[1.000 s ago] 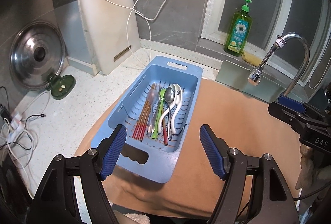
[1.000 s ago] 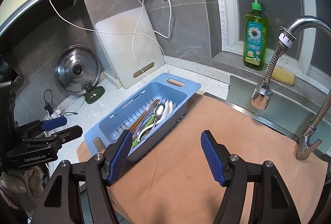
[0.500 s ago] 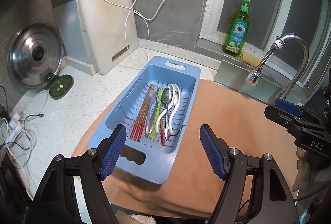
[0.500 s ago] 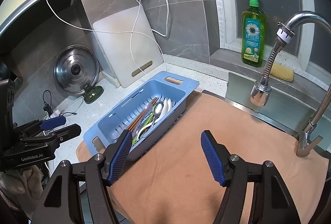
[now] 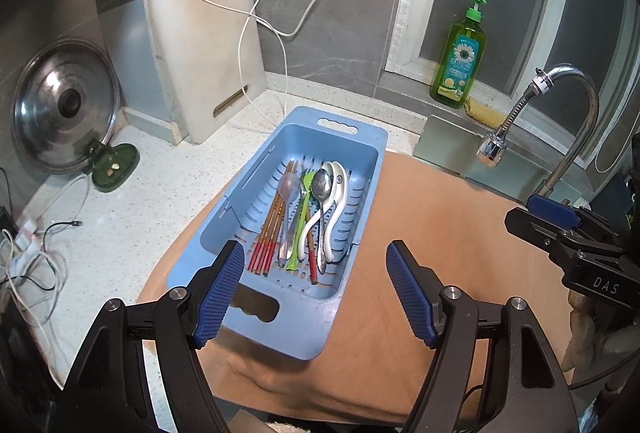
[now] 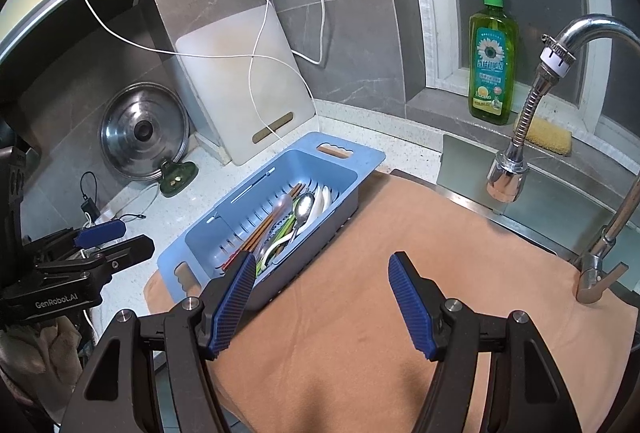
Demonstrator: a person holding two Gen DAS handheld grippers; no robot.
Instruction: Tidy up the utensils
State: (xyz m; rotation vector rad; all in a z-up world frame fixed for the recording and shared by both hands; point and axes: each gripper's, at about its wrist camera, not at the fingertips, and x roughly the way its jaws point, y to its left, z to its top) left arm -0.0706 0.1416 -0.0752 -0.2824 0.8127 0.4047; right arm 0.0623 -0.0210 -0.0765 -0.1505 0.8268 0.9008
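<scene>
A blue slotted basket lies partly on the tan cloth. It holds red-tipped chopsticks, a translucent plastic spoon, a green utensil, a metal spoon and white ceramic spoons. My left gripper is open and empty, above the basket's near end. My right gripper is open and empty over the cloth, right of the basket. Each gripper shows in the other's view: the right one, the left one.
A white cutting board leans on the back wall with white cables across it. A steel pot lid stands on a green holder at left. A green soap bottle, a yellow sponge and the faucet are at right.
Both grippers have shifted slightly, so the basket sits a little farther right and higher in view. Both stay open; the utensils have not moved.
</scene>
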